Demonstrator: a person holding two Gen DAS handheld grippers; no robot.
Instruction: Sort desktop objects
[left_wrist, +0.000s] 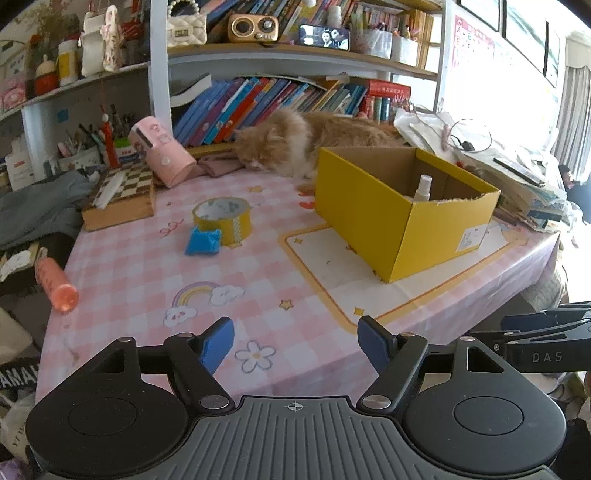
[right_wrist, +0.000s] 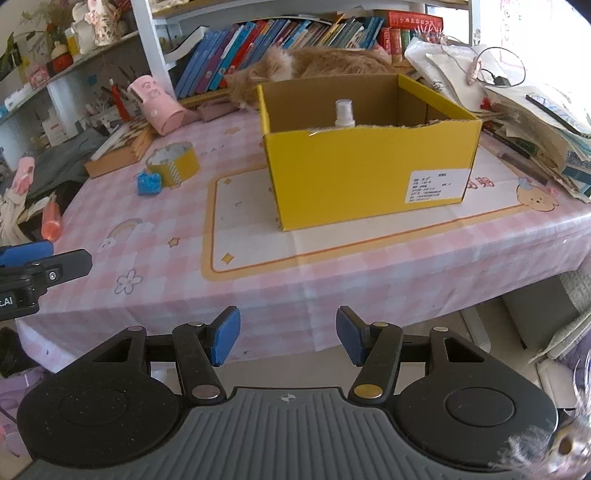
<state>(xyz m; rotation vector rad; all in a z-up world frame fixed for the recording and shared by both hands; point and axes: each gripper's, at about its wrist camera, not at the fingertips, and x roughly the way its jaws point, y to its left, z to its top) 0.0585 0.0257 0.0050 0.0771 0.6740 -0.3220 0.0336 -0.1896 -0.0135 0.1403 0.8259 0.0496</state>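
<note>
Open tablecloth (left_wrist: 258, 288) between tape roll (left_wrist: 222, 218) and box (left_wrist: 402, 206).

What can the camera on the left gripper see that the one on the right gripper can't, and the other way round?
Only the left view reaches the upper shelf: a small retro radio and a propped phone. Only the right view shows the whole white label on the yellow box and the bear print on the tablecloth. Both show the cat, the tape roll, the blue pouch and the white bottle in the box.
</note>
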